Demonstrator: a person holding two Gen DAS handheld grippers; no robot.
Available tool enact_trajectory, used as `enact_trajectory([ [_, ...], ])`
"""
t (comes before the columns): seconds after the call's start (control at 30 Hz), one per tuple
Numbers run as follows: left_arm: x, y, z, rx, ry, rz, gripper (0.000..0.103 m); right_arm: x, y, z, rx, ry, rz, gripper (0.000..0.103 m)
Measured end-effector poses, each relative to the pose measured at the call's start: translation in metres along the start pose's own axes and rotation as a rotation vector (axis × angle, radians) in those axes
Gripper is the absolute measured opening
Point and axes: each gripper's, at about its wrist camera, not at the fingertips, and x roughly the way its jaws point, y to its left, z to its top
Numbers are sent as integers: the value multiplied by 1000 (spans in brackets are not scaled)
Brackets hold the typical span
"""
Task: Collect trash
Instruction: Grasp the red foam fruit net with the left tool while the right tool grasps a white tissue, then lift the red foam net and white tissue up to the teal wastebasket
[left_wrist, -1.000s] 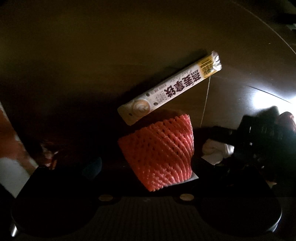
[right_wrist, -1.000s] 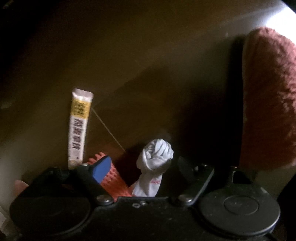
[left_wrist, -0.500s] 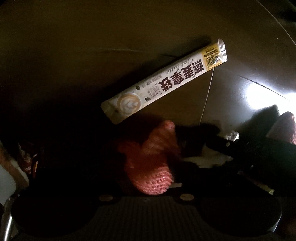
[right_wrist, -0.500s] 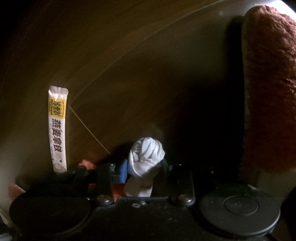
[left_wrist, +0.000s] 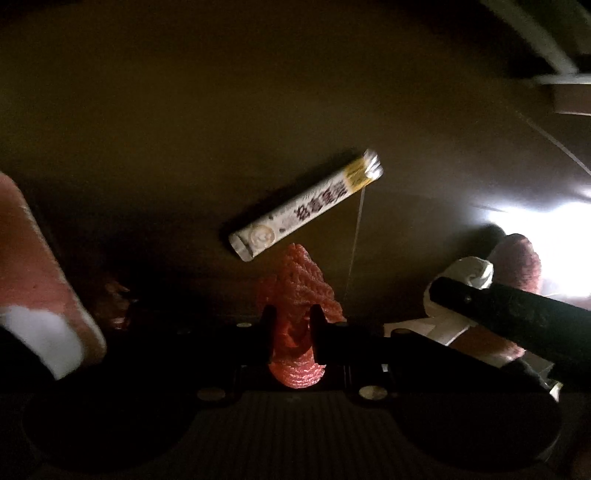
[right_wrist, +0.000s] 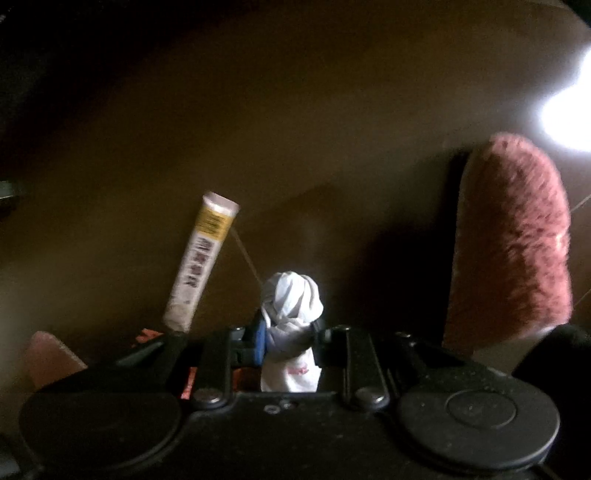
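Note:
A red foam fruit net (left_wrist: 295, 280) is bunched up between the fingers of my left gripper (left_wrist: 291, 319), which is shut on it and holds it above the dark brown floor. My right gripper (right_wrist: 290, 330) has a crumpled white paper wad (right_wrist: 291, 295) pinched between its pads, its jaws still closing, and it too is off the floor. In the left wrist view the right gripper's black finger (left_wrist: 517, 314) and the wad (left_wrist: 469, 271) show at the right. A white and yellow drink sachet (left_wrist: 306, 210) (right_wrist: 201, 258) lies flat on the floor beyond both.
A fuzzy dark red slipper (right_wrist: 513, 240) (left_wrist: 517, 262) stands to the right, and a pink slipper (left_wrist: 37, 295) (right_wrist: 48, 354) to the left. A bright glare (right_wrist: 569, 110) lies on the floor at the far right. A pale ledge (left_wrist: 569, 85) shows top right.
Both grippers went from open to closed, the left squeezing the foam net, the right pinching the paper wad. Both have risen, so the sachet and floor look farther away.

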Motion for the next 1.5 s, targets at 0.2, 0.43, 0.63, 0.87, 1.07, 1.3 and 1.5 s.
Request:
enact_trajectory([
  [0.2, -78, -10, -17, 13, -122, 4, 18, -84, 9, -9, -66, -121, 34, 21],
  [0.43, -159, -13, -65, 55, -289, -5, 18, -185, 20, -44, -186, -295, 129, 21],
  [0.63, -230, -22, -111, 80, -450, -25, 18, -253, 27, -87, -310, -420, 176, 21],
  [0.87, -307, -25, -153, 109, -618, -21, 18, -333, 29, -122, -388, -577, 247, 21],
  [1.07, -379, -29, -173, 125, -772, -32, 19, -409, 43, -142, -492, -733, 296, 22],
  [1.3, -463, -34, -185, 142, -942, -22, 19, -493, 75, -151, -606, -890, 322, 22],
  [1.5, -526, -35, -184, 151, -1068, 14, 19, -547, 108, -140, -635, -988, 341, 22],
])
